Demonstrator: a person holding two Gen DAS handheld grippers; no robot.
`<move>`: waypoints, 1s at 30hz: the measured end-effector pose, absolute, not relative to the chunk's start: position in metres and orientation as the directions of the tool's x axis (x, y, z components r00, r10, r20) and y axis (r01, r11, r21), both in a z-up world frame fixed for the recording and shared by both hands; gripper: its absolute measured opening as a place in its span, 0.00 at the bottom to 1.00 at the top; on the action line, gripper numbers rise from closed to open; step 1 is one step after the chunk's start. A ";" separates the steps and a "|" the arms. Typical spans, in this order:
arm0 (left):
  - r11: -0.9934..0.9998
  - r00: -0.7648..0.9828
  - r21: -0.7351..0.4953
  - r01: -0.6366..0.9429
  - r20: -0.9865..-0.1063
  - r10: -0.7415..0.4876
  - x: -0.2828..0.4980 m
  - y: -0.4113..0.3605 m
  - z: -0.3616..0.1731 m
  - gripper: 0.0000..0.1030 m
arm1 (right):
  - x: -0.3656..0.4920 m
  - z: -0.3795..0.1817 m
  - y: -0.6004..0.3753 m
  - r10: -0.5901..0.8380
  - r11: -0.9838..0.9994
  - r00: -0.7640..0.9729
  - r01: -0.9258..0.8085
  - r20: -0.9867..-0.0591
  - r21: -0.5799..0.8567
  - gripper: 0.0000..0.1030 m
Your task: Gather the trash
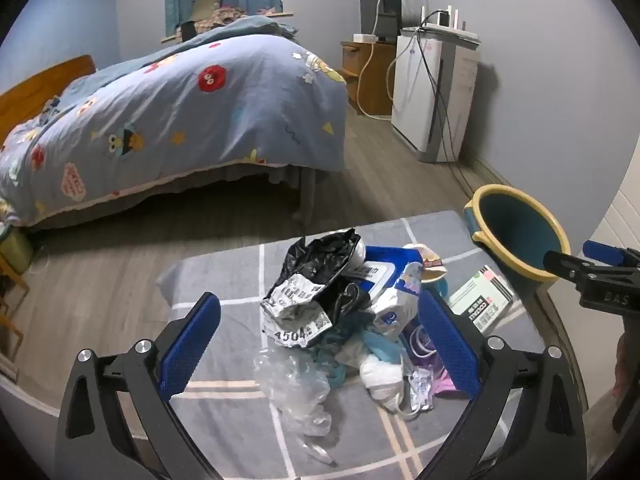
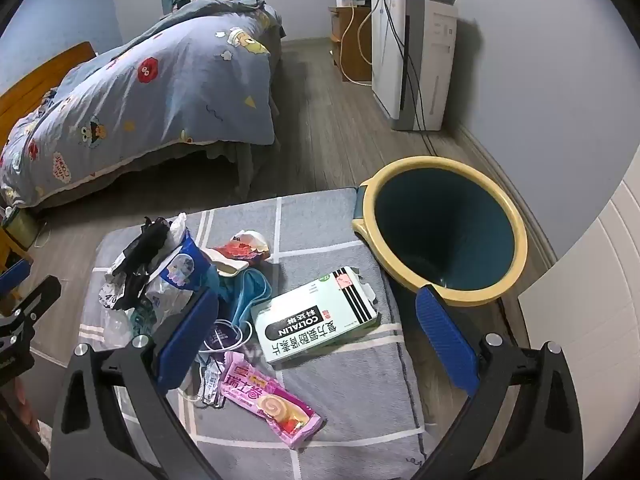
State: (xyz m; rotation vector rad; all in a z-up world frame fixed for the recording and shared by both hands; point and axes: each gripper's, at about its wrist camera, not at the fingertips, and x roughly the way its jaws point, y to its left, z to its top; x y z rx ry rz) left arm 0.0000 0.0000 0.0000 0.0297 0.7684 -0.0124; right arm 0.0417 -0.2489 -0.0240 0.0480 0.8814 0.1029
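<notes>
- Left tool spread wide, holding nothing, tilted down over the trash heap on the grey checked cushion.
- Right tool equally wide and empty, hovering above the medicine box, with the pink snack wrapper just nearer the camera.
- Bin standing open and seemingly empty, touching the cushion's right edge; nothing collected yet, by the look of it.
- Risk: clear plastic film and black bag tangled with other scraps, so one pinch likely to drag neighbours off the cushion.
- Risk: flat box hard to pinch from above; may slide instead of lifting.
- Risk: light wrappers slipping free before reaching the bin.
- Risk: both tools close together, prone to collide.
</notes>
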 end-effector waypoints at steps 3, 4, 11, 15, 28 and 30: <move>1.000 0.725 0.016 0.023 -0.689 -0.006 0.000 0.000 0.000 0.95 | 0.043 -0.024 -0.250 0.110 0.994 0.624 -0.068 -0.774 0.086 0.95; 1.000 0.725 0.016 0.023 -0.689 -0.005 -0.001 0.001 0.000 0.95 | 0.043 -0.024 -0.251 0.109 0.994 0.624 -0.069 -0.773 0.084 0.95; 0.999 0.729 0.022 0.025 -0.685 -0.003 -0.001 0.001 0.001 0.95 | 0.044 -0.036 -0.246 0.103 0.995 0.622 -0.063 -0.777 0.081 0.95; 0.999 0.728 0.028 0.027 -0.686 0.000 -0.001 -0.004 0.002 0.95 | 0.046 -0.031 -0.250 0.112 0.994 0.613 -0.057 -0.782 0.098 0.95; 0.999 0.732 0.047 0.024 -0.681 0.015 0.000 -0.009 0.001 0.95 | 0.045 -0.032 -0.251 0.115 0.993 0.611 -0.051 -0.784 0.106 0.95; 0.999 0.731 0.047 0.022 -0.682 0.016 0.000 -0.010 0.002 0.95 | 0.046 -0.032 -0.252 0.116 0.993 0.610 -0.052 -0.784 0.107 0.95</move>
